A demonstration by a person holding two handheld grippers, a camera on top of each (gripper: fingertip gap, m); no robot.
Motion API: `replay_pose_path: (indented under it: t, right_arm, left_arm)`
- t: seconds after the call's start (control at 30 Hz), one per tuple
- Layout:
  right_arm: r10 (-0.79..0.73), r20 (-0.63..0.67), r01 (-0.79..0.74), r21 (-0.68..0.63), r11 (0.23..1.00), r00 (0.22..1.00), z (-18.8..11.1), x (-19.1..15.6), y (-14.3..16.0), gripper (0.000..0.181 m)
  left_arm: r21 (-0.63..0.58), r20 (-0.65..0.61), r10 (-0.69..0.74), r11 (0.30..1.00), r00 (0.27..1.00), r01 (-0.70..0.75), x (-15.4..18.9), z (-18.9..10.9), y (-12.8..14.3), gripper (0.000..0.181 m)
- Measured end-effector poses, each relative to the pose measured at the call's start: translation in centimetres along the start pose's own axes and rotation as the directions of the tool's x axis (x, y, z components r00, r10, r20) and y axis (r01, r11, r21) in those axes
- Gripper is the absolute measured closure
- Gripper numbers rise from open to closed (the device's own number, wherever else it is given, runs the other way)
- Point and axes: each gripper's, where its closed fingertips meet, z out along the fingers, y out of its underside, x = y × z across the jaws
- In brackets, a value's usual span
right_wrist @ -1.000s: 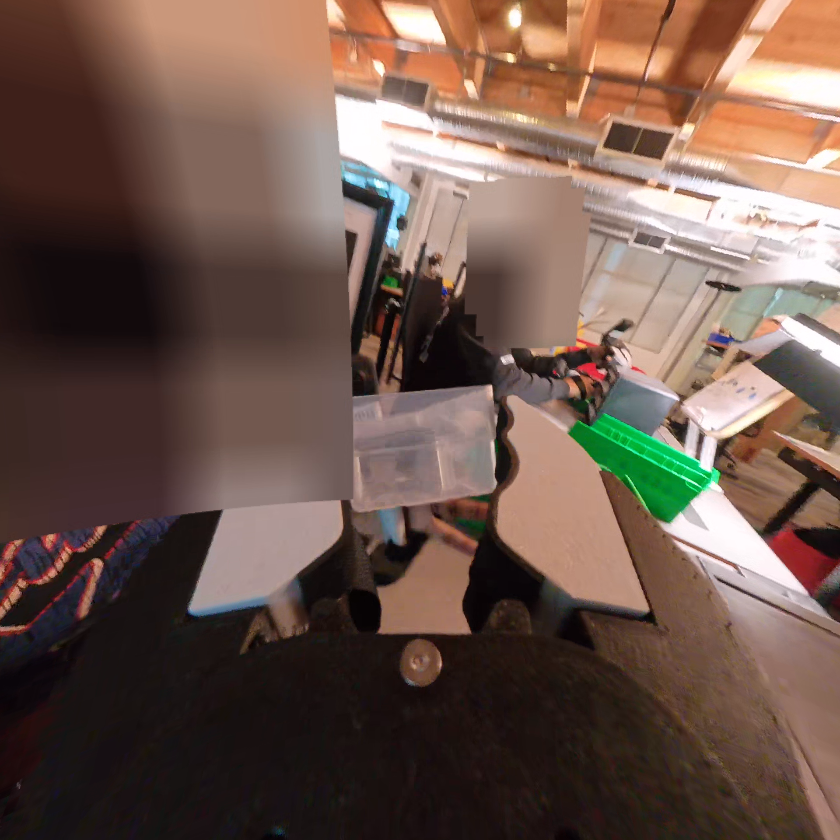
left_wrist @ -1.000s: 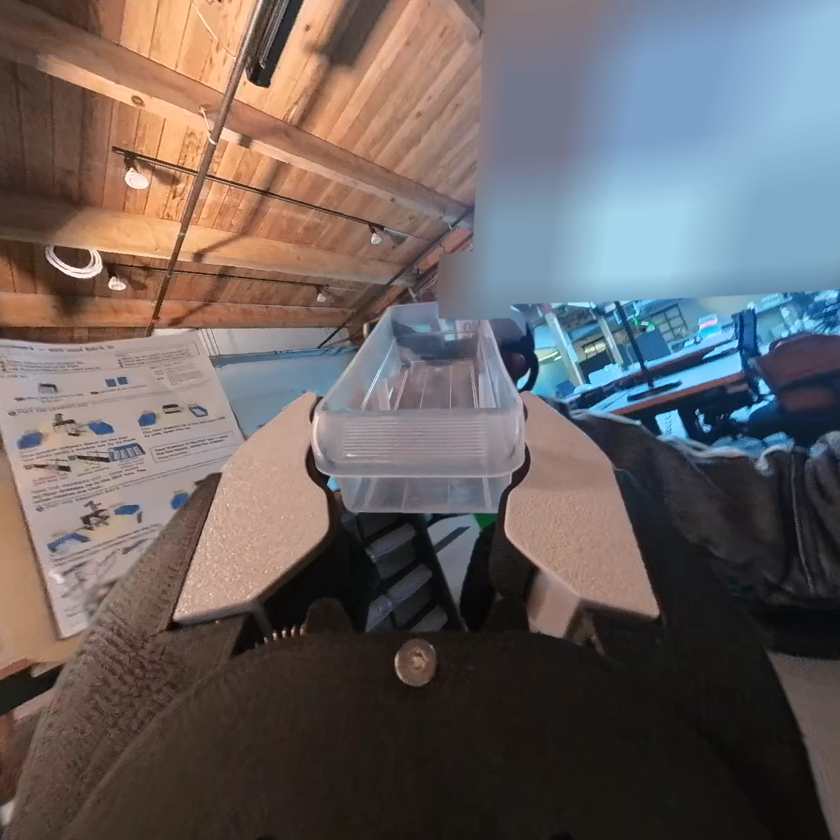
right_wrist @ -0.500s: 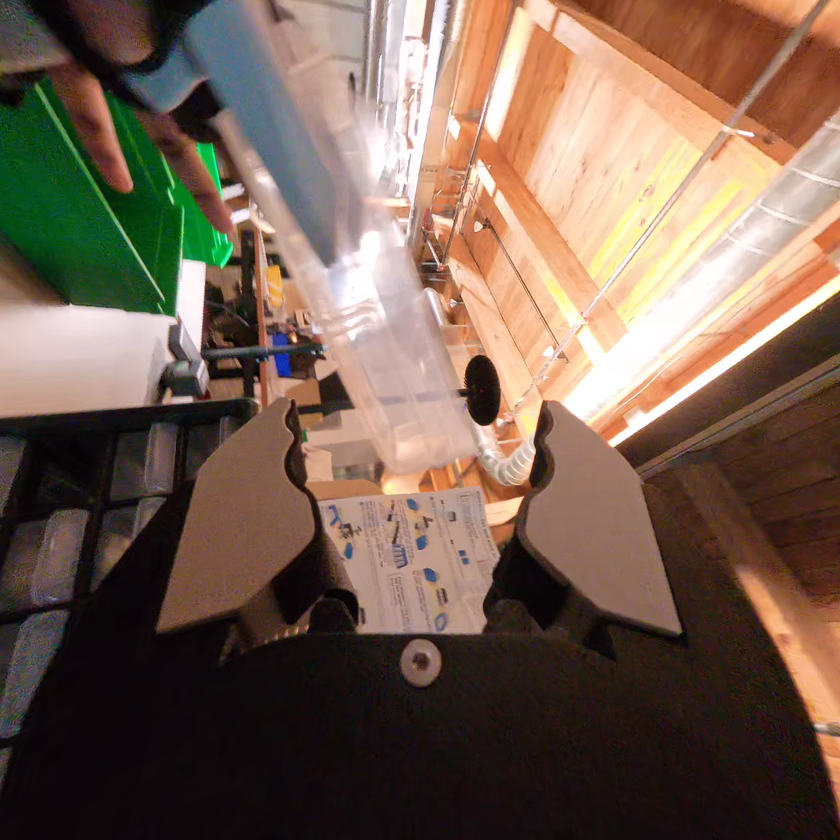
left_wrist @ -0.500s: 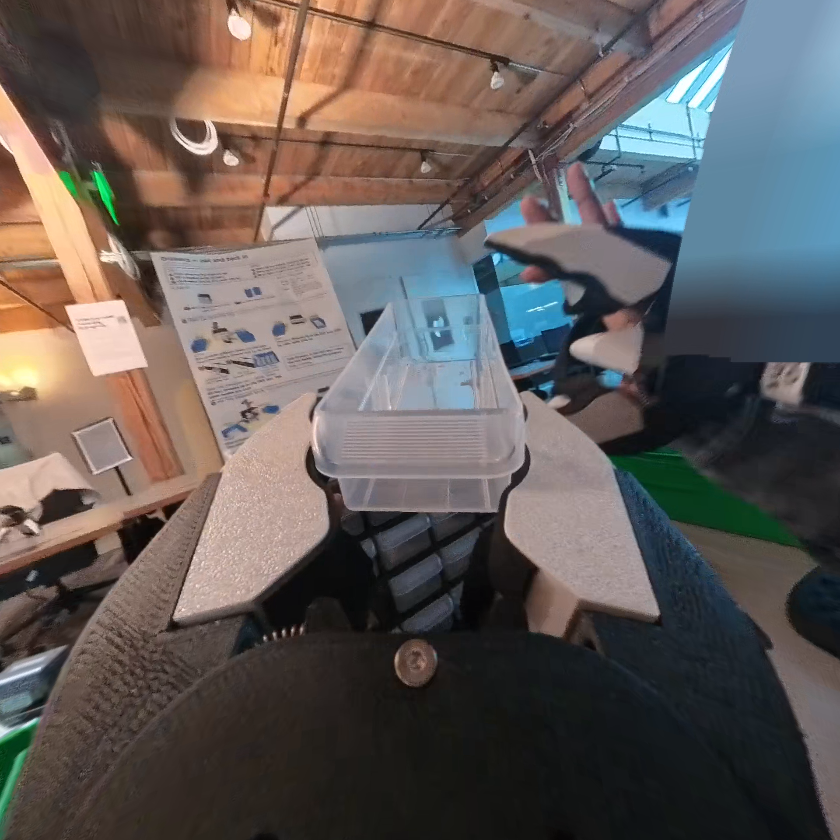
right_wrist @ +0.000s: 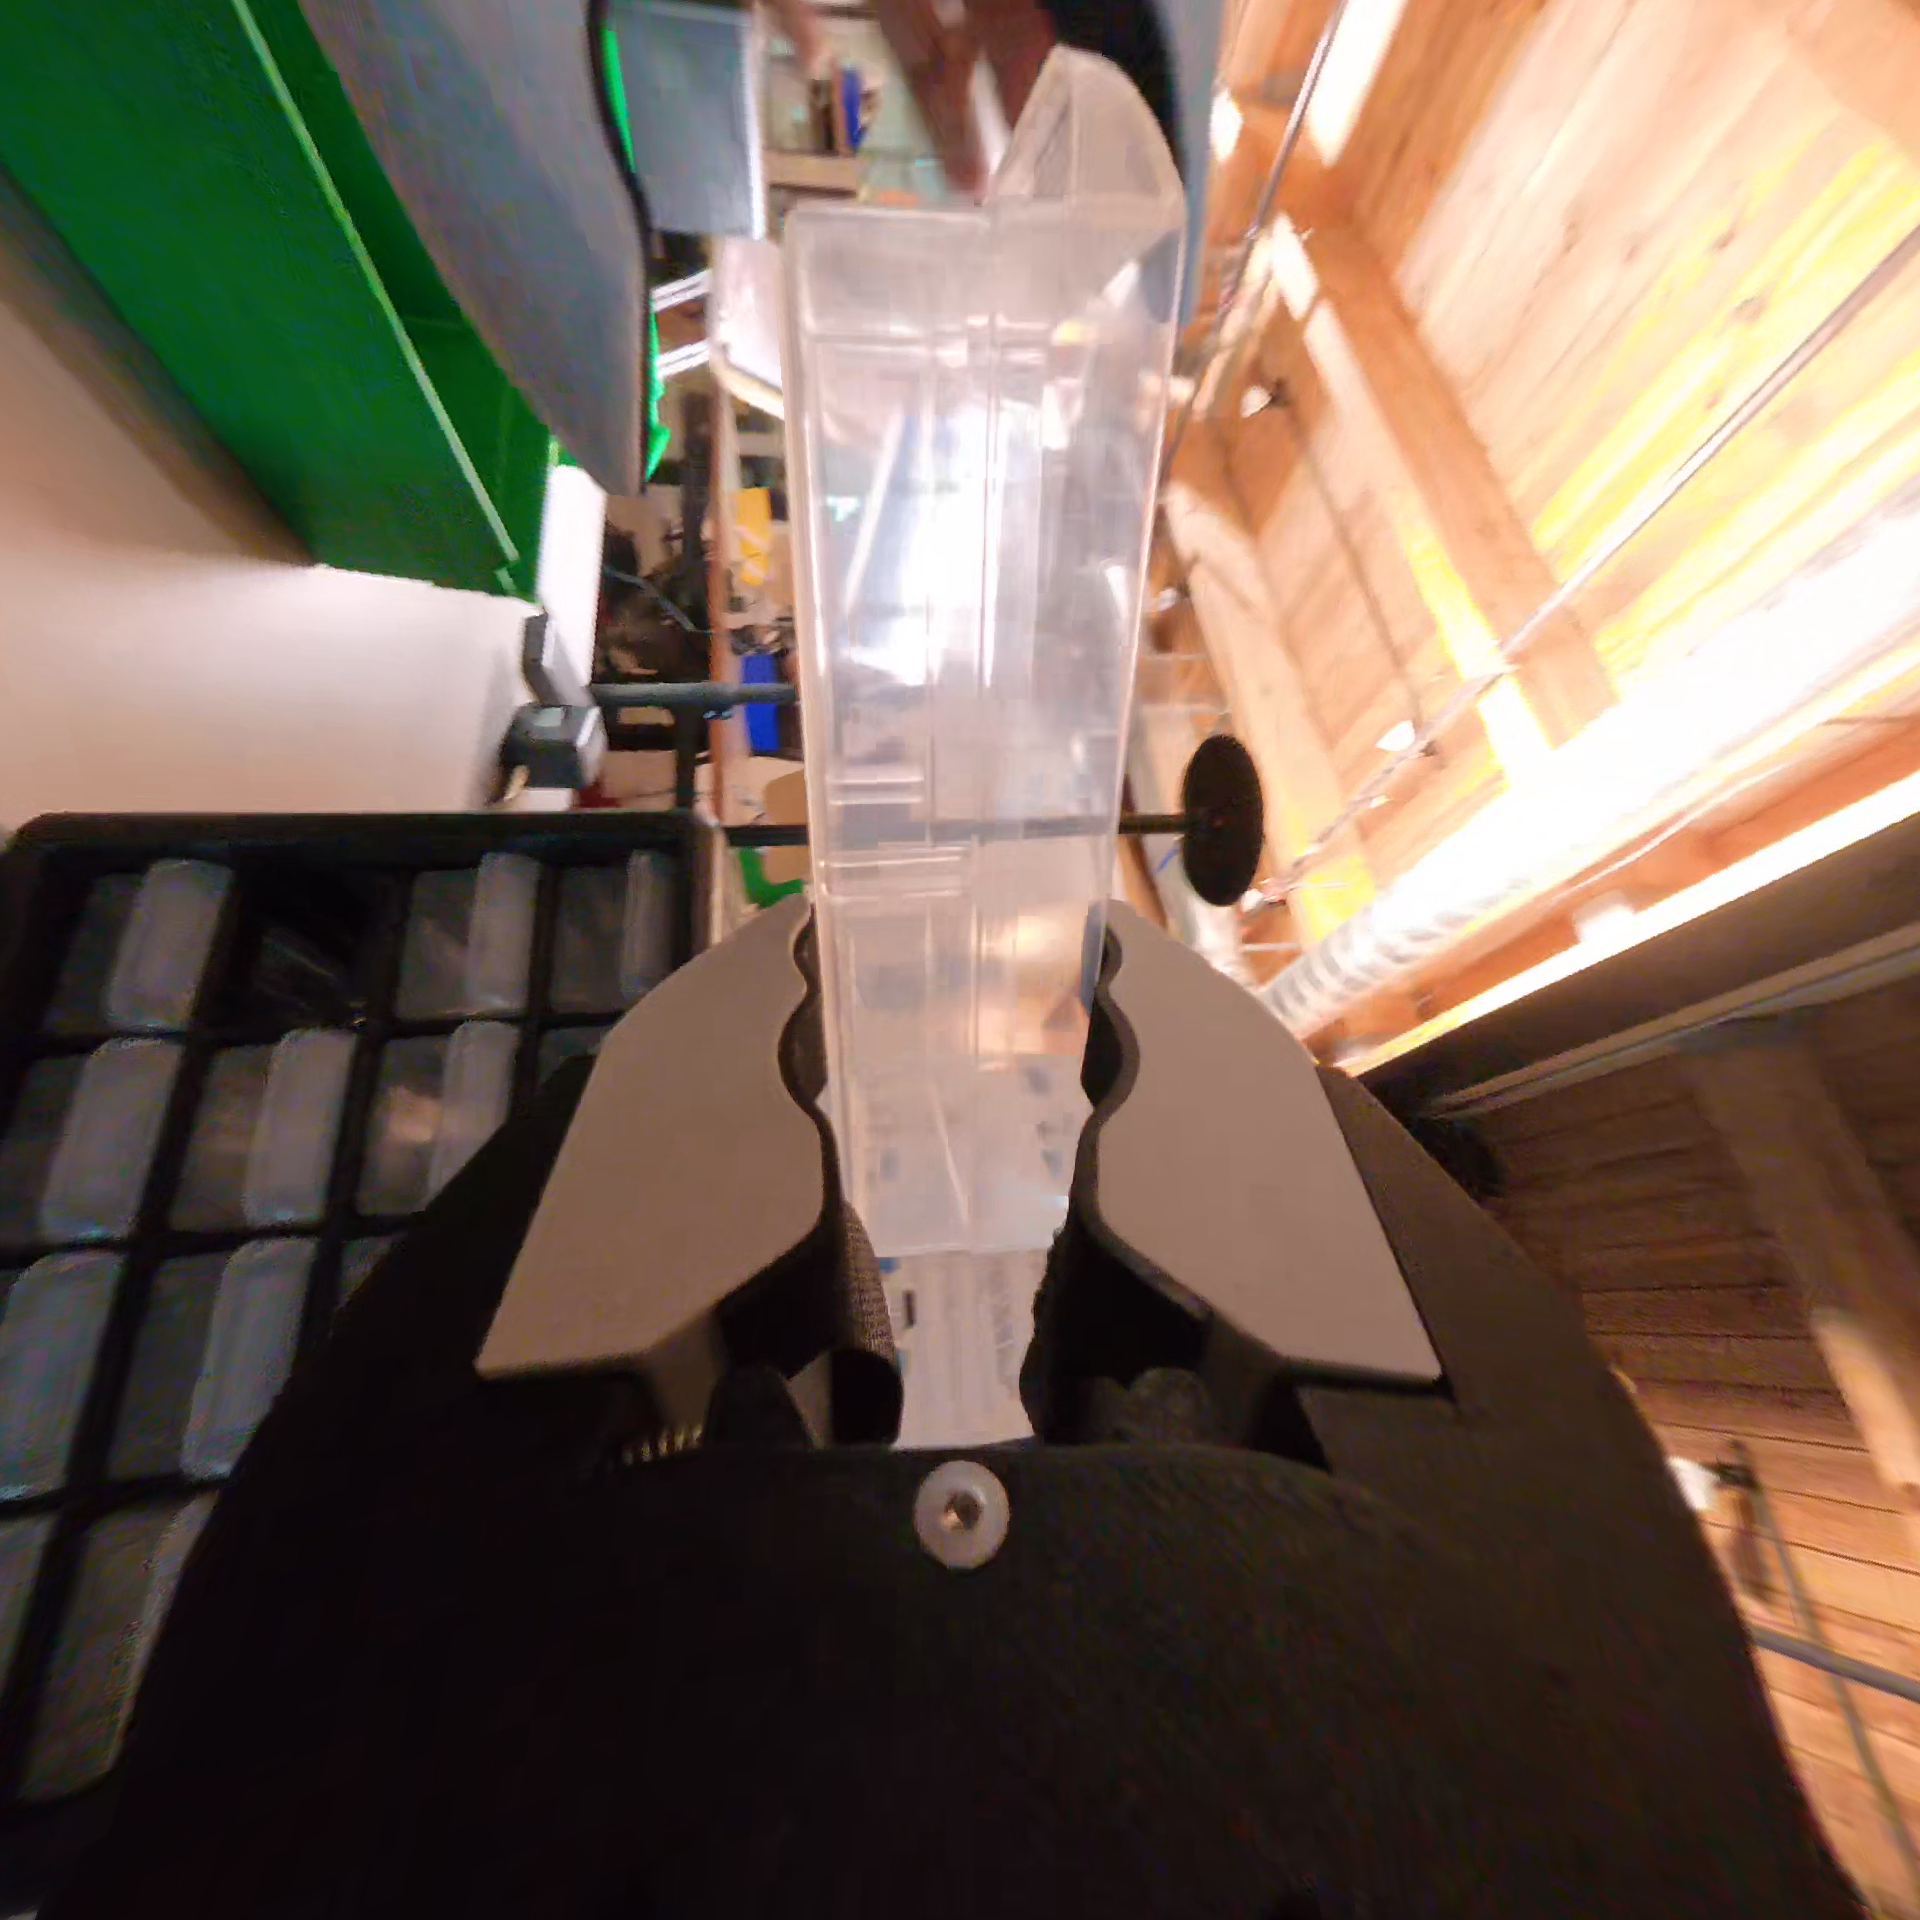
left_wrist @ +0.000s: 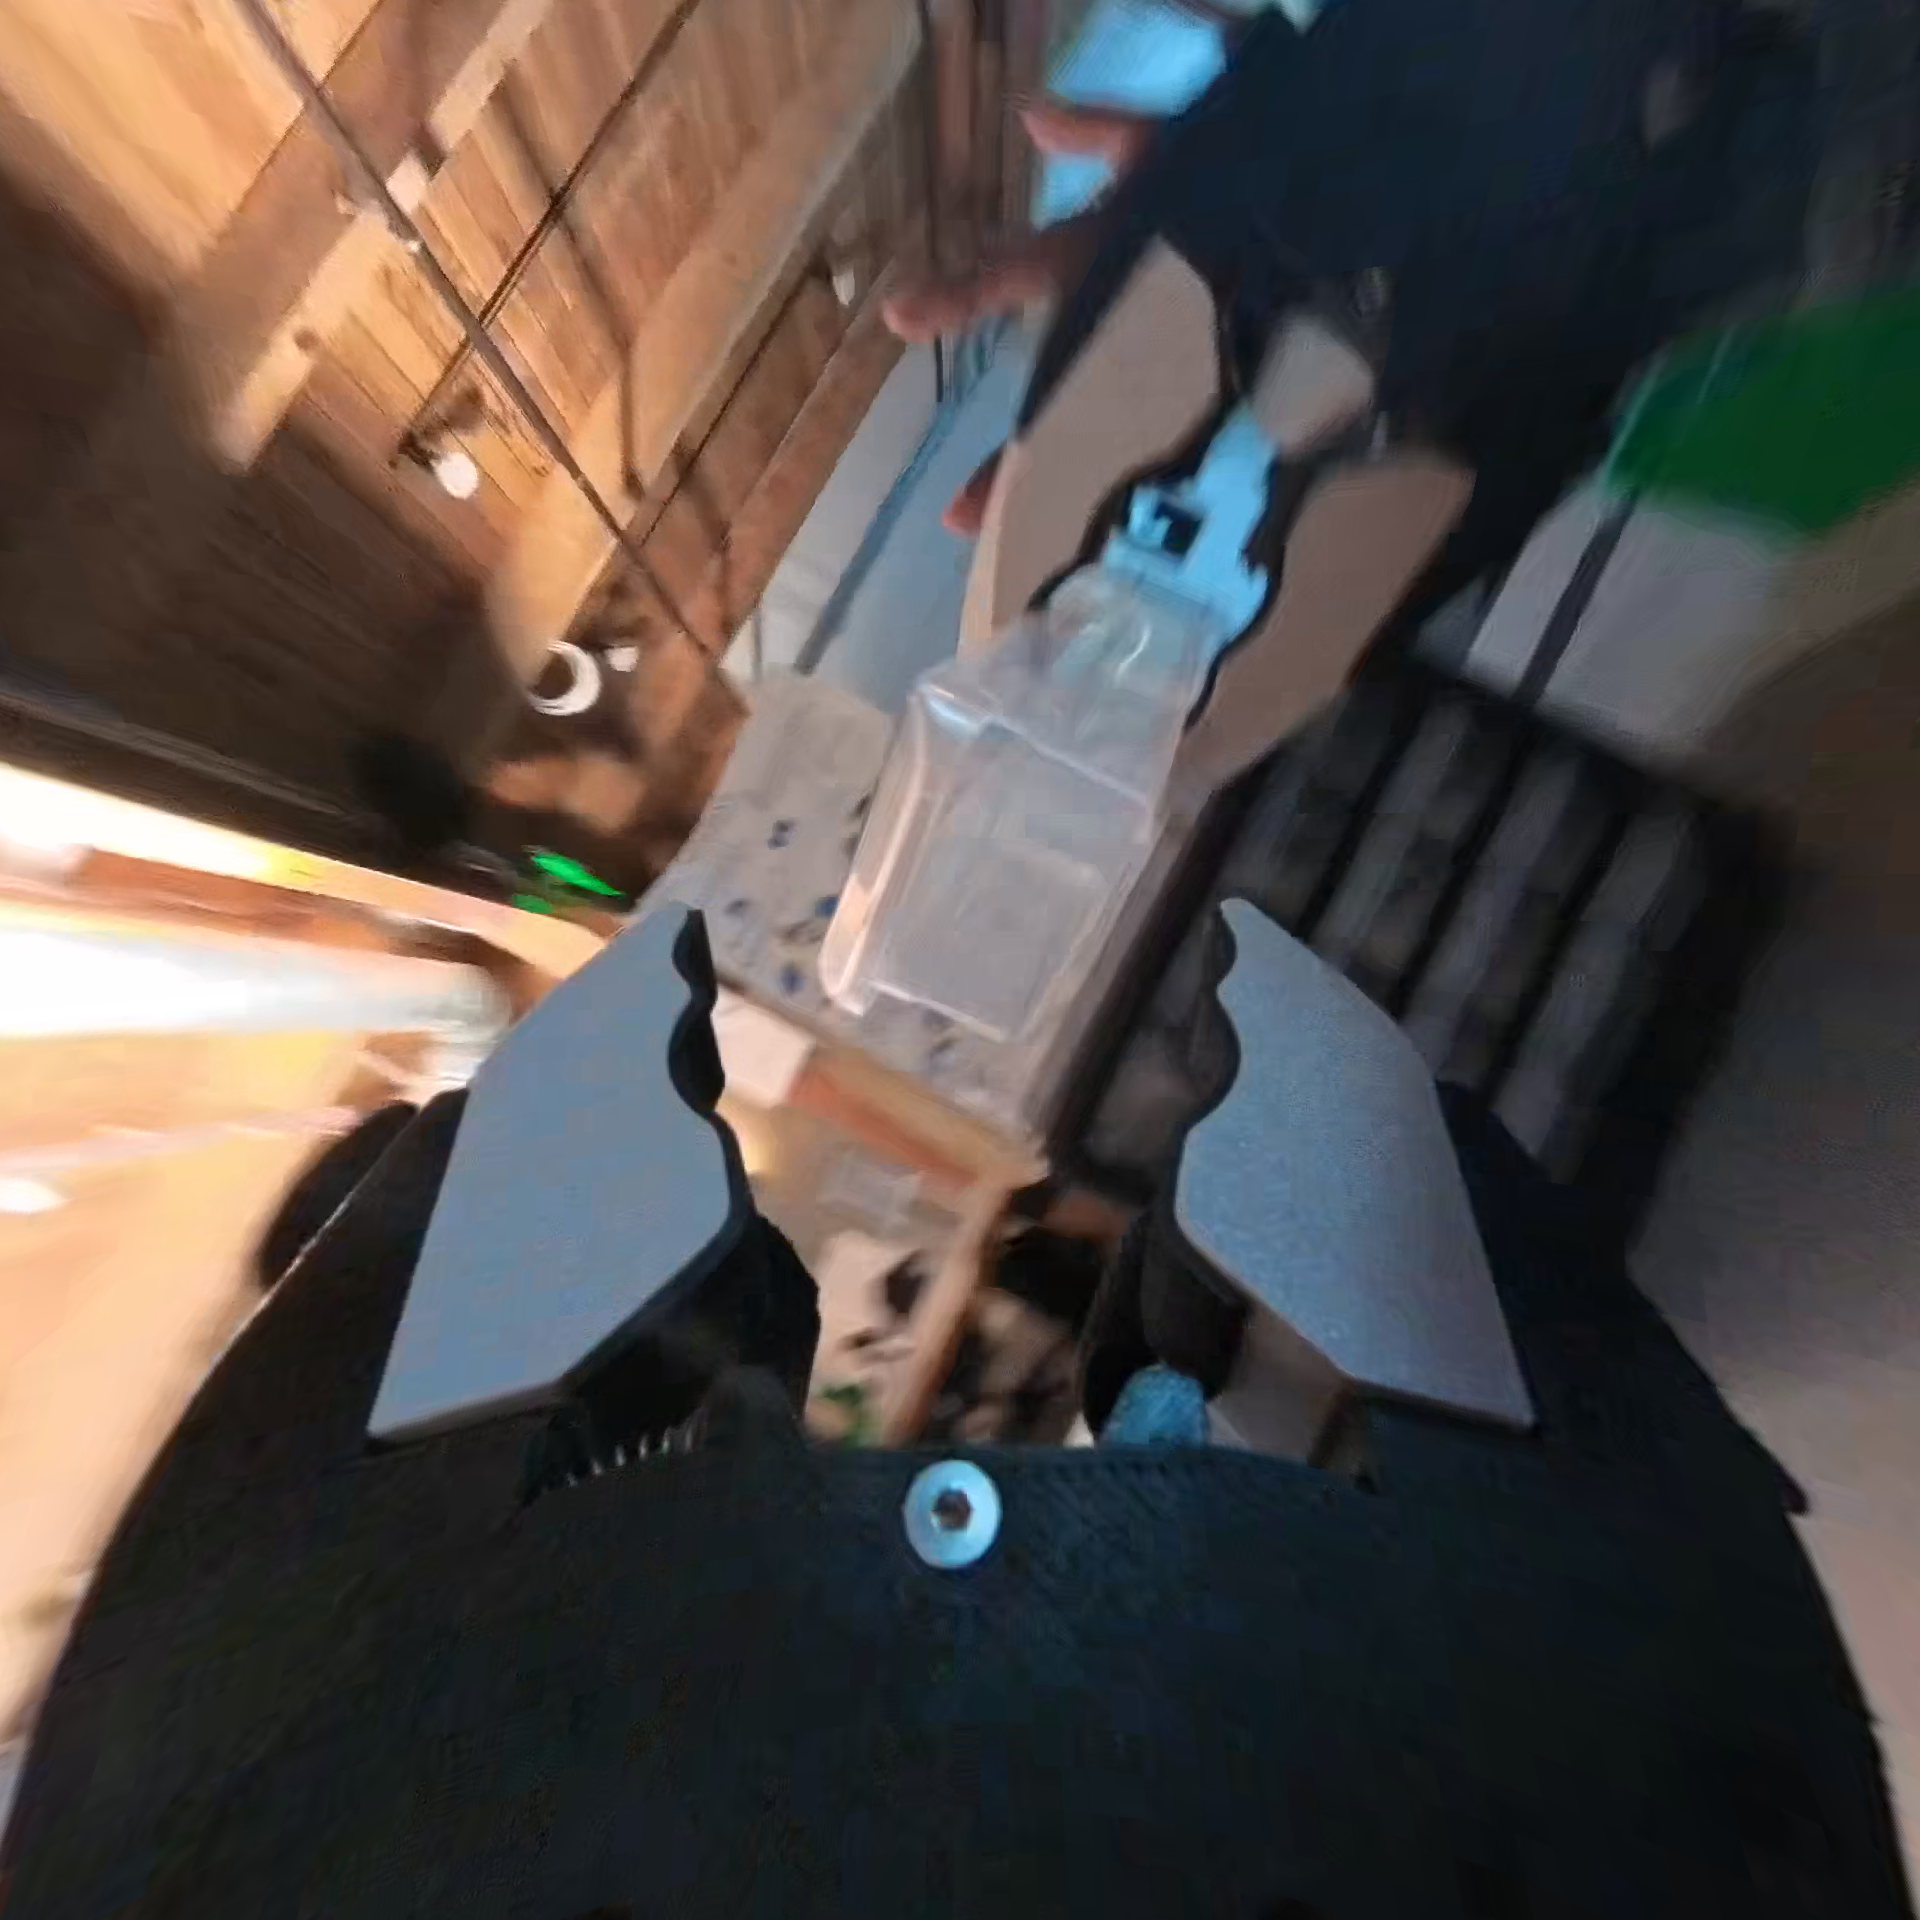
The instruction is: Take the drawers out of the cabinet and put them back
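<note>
Clear plastic drawer held in the air, out of the cabinet, gripped at its near end by the right tongs; both grey fingers press on its side walls, closed to the drawer's width. In the right wrist view the drawer runs straight away from the camera, sharp and see-through, nothing visible inside; its far end flares into a curved lip near the top edge of the picture. The same view puts the black cabinet to the left, its grid of compartments filled with more translucent drawers, one compartment in the upper row looking dark. Green bin farther left on a pale table; wooden ceiling beams on the right. The left wrist view is badly motion-blurred but adds what the other cannot: the left tongs stand wide apart with nothing between the fingers, and beyond them the drawer shows from its other end, with the right tongs gripping its far end and a person's hand behind. Cabinet shows there as dark blurred cells to the right of the drawer, apart from it. A green smear sits upper right in that view; too blurred to say more.
</note>
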Motion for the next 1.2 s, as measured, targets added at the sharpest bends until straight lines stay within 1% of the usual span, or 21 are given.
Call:
replay_pose_path:
  t: [0.07, 0.1, 0.13, 0.2, 0.3, 0.37, 0.47, 0.67, 0.73, 0.77, 0.83, 0.87, 0.93, 0.97, 1.03, 1.07, 1.1, 1.13, 1.17, 1.2]
  right_arm:
    - [0.021, 0.044, -0.021, -0.014, 1.000, 0.999, 0.2, -0.8, 0.7, 0.134]
    - [0.025, 0.060, -0.025, -0.010, 1.000, 0.998, 0.2, -1.1, 0.8, 0.134]
    - [0.028, 0.066, -0.027, -0.007, 1.000, 0.997, 0.3, -1.4, 0.9, 0.134]
    - [0.038, 0.074, -0.039, 0.008, 0.999, 0.997, 0.4, -1.6, 0.8, 0.134]
    - [0.047, 0.082, -0.049, 0.030, 0.998, 0.996, 0.3, -1.7, 0.5, 0.134]
    - [0.050, 0.087, -0.053, 0.042, 0.998, 0.995, 0.2, -1.8, 0.5, 0.134]
    - [0.063, 0.089, -0.070, 0.074, 0.995, 0.994, 0.1, -1.8, 0.1, 0.134]
    - [0.062, 0.086, -0.069, 0.074, 0.995, 0.994, 0.1, -1.8, 0.0, 0.133]
    - [0.124, 0.091, -0.134, 0.106, 0.985, 0.988, 0.0, -1.7, -0.4, 0.133]
    - [0.176, 0.093, -0.187, 0.139, 0.972, 0.980, -0.2, -1.4, -0.7, 0.130]
    - [0.259, 0.088, -0.271, 0.182, 0.945, 0.962, -0.5, -0.7, -0.6, 0.127]
    - [0.298, 0.087, -0.309, 0.184, 0.933, 0.951, -0.5, -0.4, -0.3, 0.125]
    - [0.407, 0.095, -0.418, 0.191, 0.888, 0.908, -0.7, 0.3, 0.7, 0.125]
    - [0.484, 0.101, -0.494, 0.198, 0.846, 0.869, -0.9, 0.8, 1.3, 0.125]
    - [0.635, 0.143, -0.650, 0.228, 0.725, 0.759, -1.2, 1.6, 2.3, 0.128]
    - [0.693, 0.147, -0.705, 0.236, 0.669, 0.706, -1.2, 2.0, 3.0, 0.130]
    - [0.730, 0.115, -0.733, 0.232, 0.640, 0.674, -1.2, 2.4, 4.1, 0.132]
    - [0.745, 0.067, -0.739, 0.216, 0.638, 0.664, -1.1, 2.7, 5.3, 0.136]
    - [0.743, 0.006, -0.732, 0.178, 0.658, 0.669, -1.0, 2.8, 6.7, 0.144]
    - [0.724, -0.049, -0.717, 0.109, 0.689, 0.688, -0.8, 2.6, 8.2, 0.147]
  left_arm:
    - [-0.044, 0.002, 0.221, 0.974, 0.975, -0.220, 0.1, -0.1, 0.4, 0.096]
    - [-0.044, 0.016, 0.285, 0.958, 0.958, -0.284, -0.1, -0.1, 0.1, 0.101]
    - [-0.033, 0.031, 0.321, 0.947, 0.946, -0.320, -0.2, 0.0, -0.3, 0.105]
    - [-0.014, -0.003, 0.371, 0.928, 0.928, -0.371, 0.4, 0.2, -0.6, 0.113]
    - [-0.015, -0.038, 0.418, 0.908, 0.908, -0.419, 0.9, 0.6, -0.5, 0.123]
    - [-0.023, -0.061, 0.419, 0.907, 0.906, -0.421, 1.2, 0.6, -0.2, 0.127]
    - [-0.022, -0.055, 0.445, 0.894, 0.894, -0.447, 1.3, 0.7, -0.2, 0.128]
    - [-0.014, -0.060, 0.474, 0.879, 0.878, -0.476, 1.6, 0.5, -0.4, 0.129]
    - [-0.043, -0.030, 0.495, 0.868, 0.869, -0.495, 1.1, 0.4, -0.2, 0.129]
    - [-0.053, -0.006, 0.494, 0.868, 0.869, -0.494, 0.8, 0.3, -0.2, 0.130]
    - [-0.088, 0.014, 0.461, 0.885, 0.887, -0.458, 0.3, -0.1, 0.2, 0.131]
    - [-0.111, 0.018, 0.444, 0.892, 0.896, -0.439, 0.1, -0.4, 0.6, 0.132]
    - [-0.166, 0.024, 0.428, 0.893, 0.904, -0.418, -0.3, -0.9, 1.6, 0.134]
    - [-0.201, 0.016, 0.424, 0.888, 0.905, -0.413, -0.3, -1.2, 2.3, 0.134]
    - [-0.257, -0.014, 0.402, 0.883, 0.915, -0.392, 0.4, -1.6, 3.7, 0.135]
    - [-0.282, -0.019, 0.397, 0.878, 0.918, -0.386, 0.8, -1.8, 4.3, 0.134]
    - [-0.313, -0.027, 0.406, 0.864, 0.913, -0.393, 1.1, -2.0, 4.9, 0.134]
    - [-0.354, -0.041, 0.426, 0.840, 0.904, -0.412, 1.5, -2.1, 5.7, 0.135]
    - [-0.400, -0.060, 0.453, 0.805, 0.889, -0.437, 1.9, -2.4, 6.6, 0.135]
    - [-0.443, -0.085, 0.478, 0.768, 0.874, -0.463, 2.4, -2.6, 7.4, 0.135]
